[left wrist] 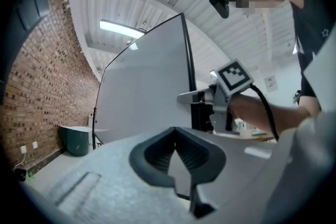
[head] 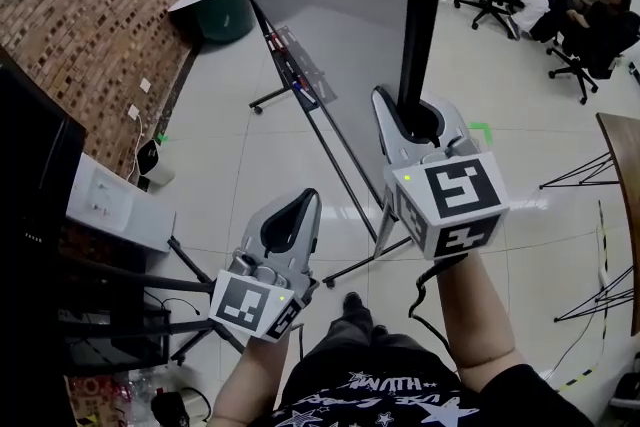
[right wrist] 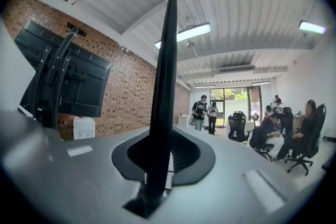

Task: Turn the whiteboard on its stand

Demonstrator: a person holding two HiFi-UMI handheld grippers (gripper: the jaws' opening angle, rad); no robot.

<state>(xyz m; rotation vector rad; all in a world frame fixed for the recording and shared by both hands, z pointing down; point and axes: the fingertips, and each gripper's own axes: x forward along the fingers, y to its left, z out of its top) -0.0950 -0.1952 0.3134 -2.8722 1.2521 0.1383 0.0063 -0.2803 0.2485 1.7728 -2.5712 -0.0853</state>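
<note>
- Grey-white rectangular whiteboard with a black frame [head: 330,5] stands on its black metal stand [head: 335,160], on the pale tiled floor [head: 520,95] near the red brick wall [head: 90,5].
- Right gripper [head: 418,110] is clenched on the whiteboard's black side edge, which runs upright between its 2 jaws.
- Left gripper [head: 300,205] is lower, apart from the board, with jaws pressed together and nothing between them.
</note>
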